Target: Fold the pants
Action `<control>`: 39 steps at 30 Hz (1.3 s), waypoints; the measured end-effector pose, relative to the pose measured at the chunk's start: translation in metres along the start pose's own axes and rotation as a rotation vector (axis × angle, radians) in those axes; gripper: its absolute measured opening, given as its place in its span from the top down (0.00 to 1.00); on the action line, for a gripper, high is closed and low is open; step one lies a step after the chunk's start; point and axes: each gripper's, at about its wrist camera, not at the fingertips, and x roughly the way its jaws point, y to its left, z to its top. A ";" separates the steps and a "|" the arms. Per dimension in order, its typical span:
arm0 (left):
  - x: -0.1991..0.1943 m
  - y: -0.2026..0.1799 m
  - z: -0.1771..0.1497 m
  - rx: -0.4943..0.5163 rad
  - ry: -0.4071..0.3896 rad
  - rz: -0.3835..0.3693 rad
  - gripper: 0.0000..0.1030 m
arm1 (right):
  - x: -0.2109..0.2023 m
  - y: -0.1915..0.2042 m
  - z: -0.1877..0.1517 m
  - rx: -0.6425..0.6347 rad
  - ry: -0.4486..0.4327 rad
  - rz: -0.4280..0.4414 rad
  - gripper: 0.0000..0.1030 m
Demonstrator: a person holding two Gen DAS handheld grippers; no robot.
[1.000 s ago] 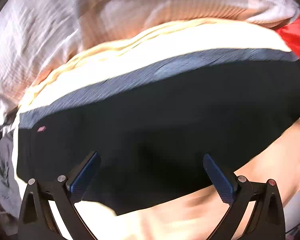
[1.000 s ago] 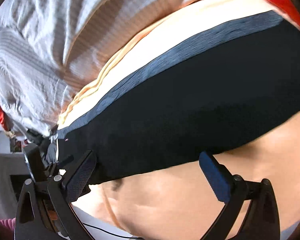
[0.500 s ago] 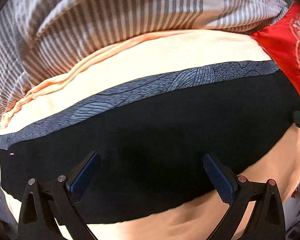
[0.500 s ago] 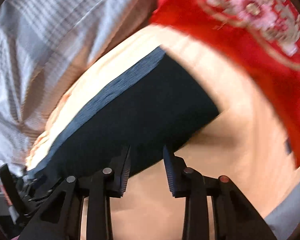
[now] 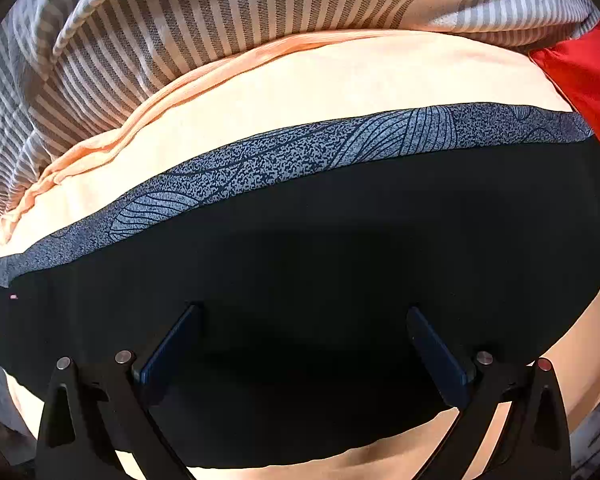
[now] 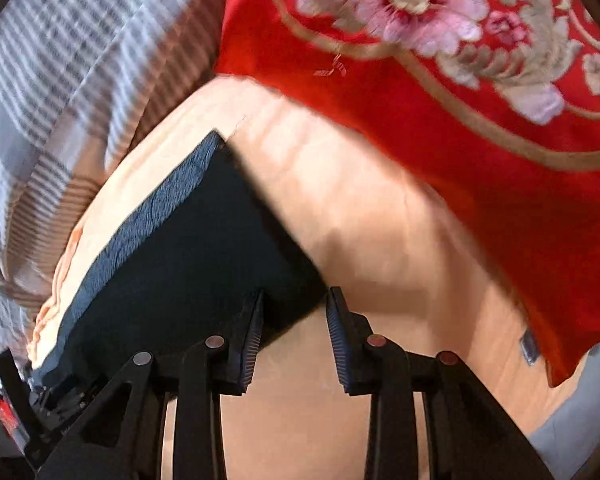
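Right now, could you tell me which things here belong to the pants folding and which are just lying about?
For the job: black pants; left tongs; right tongs.
Lying about: striped blanket; red flowered cloth; peach sheet.

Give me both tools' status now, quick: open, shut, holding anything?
Left tool: wide open above the black pants, holding nothing.
Right tool: part-closed at the pants' corner; grip cannot be told.
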 end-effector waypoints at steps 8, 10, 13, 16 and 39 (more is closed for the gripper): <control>-0.010 -0.013 -0.011 0.000 0.001 0.016 0.00 | -0.037 -0.020 -0.015 0.111 -0.057 0.153 0.66; -0.010 -0.013 -0.011 0.000 -0.002 0.015 0.00 | -0.026 -0.025 -0.021 0.151 0.029 0.333 0.65; -0.008 -0.010 -0.013 -0.003 -0.001 0.015 0.00 | -0.009 -0.031 -0.030 0.186 0.082 0.405 0.65; -0.009 -0.009 -0.012 0.000 -0.003 0.019 0.00 | 0.008 -0.039 -0.036 0.235 0.100 0.475 0.54; -0.023 -0.016 -0.014 -0.021 0.001 0.034 0.00 | 0.055 -0.013 -0.012 0.313 0.107 0.650 0.69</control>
